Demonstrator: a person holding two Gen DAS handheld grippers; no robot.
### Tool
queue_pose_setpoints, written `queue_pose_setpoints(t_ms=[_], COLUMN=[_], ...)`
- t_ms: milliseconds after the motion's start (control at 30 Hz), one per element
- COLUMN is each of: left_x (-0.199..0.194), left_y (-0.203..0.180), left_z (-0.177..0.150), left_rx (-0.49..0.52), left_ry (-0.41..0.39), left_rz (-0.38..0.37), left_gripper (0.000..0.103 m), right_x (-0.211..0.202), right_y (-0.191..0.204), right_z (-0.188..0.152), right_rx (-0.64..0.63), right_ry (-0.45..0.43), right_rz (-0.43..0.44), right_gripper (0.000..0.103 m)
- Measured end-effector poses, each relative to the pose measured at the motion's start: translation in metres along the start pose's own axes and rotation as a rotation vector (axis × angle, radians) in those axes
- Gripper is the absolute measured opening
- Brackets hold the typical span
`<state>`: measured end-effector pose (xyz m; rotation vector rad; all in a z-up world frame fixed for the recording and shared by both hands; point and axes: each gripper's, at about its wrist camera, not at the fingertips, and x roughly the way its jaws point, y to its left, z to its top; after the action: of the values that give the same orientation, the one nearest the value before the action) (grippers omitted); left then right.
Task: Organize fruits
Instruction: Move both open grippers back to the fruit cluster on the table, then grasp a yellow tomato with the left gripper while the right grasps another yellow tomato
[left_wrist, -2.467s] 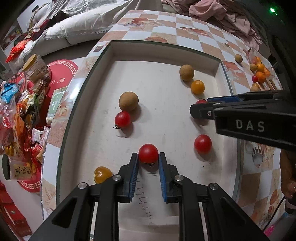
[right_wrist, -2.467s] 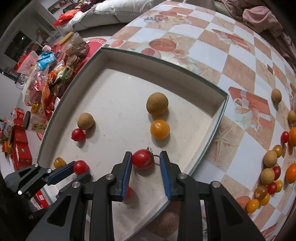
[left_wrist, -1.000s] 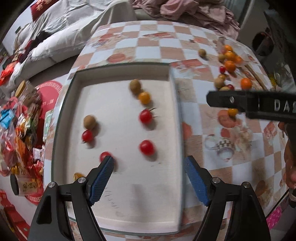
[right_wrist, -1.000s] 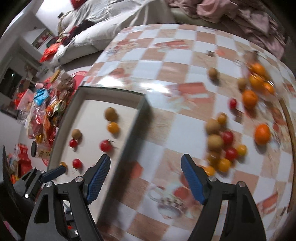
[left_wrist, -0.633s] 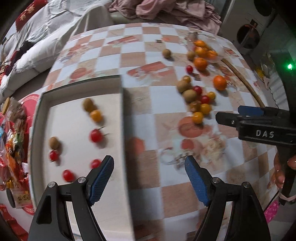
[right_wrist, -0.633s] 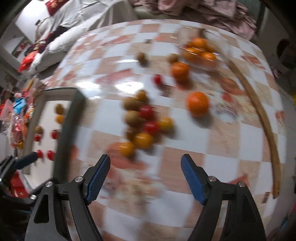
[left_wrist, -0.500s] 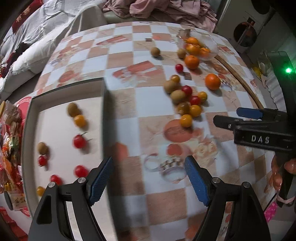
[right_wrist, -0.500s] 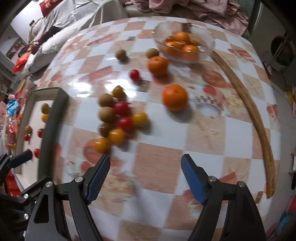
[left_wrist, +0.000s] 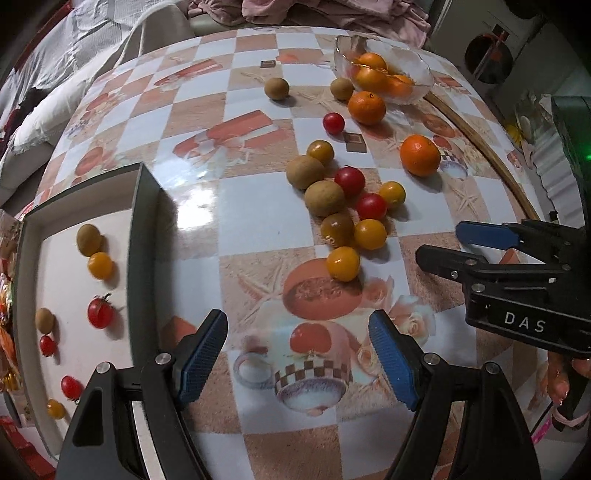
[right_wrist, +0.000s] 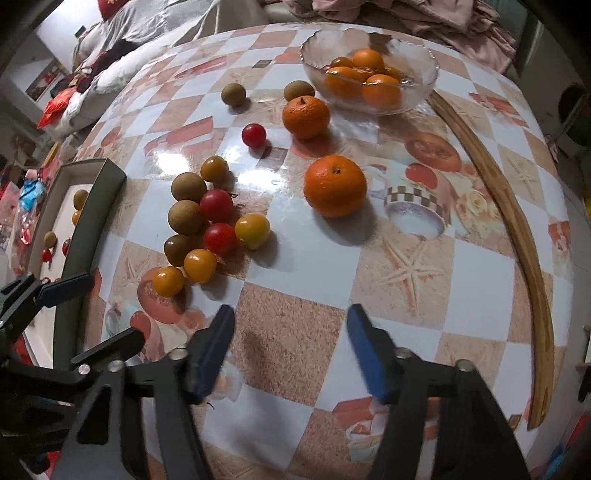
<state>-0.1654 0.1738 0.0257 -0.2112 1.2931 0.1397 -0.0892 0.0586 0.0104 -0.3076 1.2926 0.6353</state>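
A cluster of small fruits (left_wrist: 343, 206) lies on the checkered table: red and yellow cherry tomatoes and brown round fruits. It also shows in the right wrist view (right_wrist: 207, 229). A grey tray (left_wrist: 142, 229) at the left holds several small fruits, such as a red tomato (left_wrist: 99, 313). My left gripper (left_wrist: 297, 350) is open and empty above the table, near side of the cluster. My right gripper (right_wrist: 290, 343) is open and empty, also short of the cluster. The right gripper shows at the right of the left wrist view (left_wrist: 458, 243).
A glass bowl (right_wrist: 417, 62) with oranges stands at the far side. Two loose oranges (right_wrist: 334, 184) (right_wrist: 306, 116) lie near it. A curved wooden strip (right_wrist: 517, 229) runs along the right. Packets and clutter lie beyond the tray's left side (right_wrist: 29, 192).
Both grippers let go of red tomatoes in the tray, opened wide and swung right, away from the tray and toward the fruit cluster on the table.
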Motion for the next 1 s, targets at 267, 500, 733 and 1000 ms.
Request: queue_pose_setpoints(t_ms=[267, 500, 733, 1000], left_x=[0.012, 0.022, 0.028, 0.026], left_y=[-0.011, -0.013, -0.012, -0.012], left_z=[0.009, 0.019, 0.028, 0.031], left_rx=[0.033, 0.015, -0.008, -0.026], left_ry=[-0.014, -0.02, -0.014, -0.017], left_rz=[0.016, 0.019, 0.027, 0.043], left_gripper=[0.08, 0.08, 0.072, 0.039], right_x=[0.005, 0.011, 0.015, 0.015], right_y=[0.007, 0.014, 0.02, 0.018], right_z=[0.012, 0.026, 0.037, 0.038], right_rx=[-0.072, -0.115, -0.14, -0.115], right_ry=[-0.026, -0.061, -0.075, -0.055], right_rz=[0.031, 0.04, 0.044, 0.055], right_gripper=[0.049, 0.047, 0.036, 0.023])
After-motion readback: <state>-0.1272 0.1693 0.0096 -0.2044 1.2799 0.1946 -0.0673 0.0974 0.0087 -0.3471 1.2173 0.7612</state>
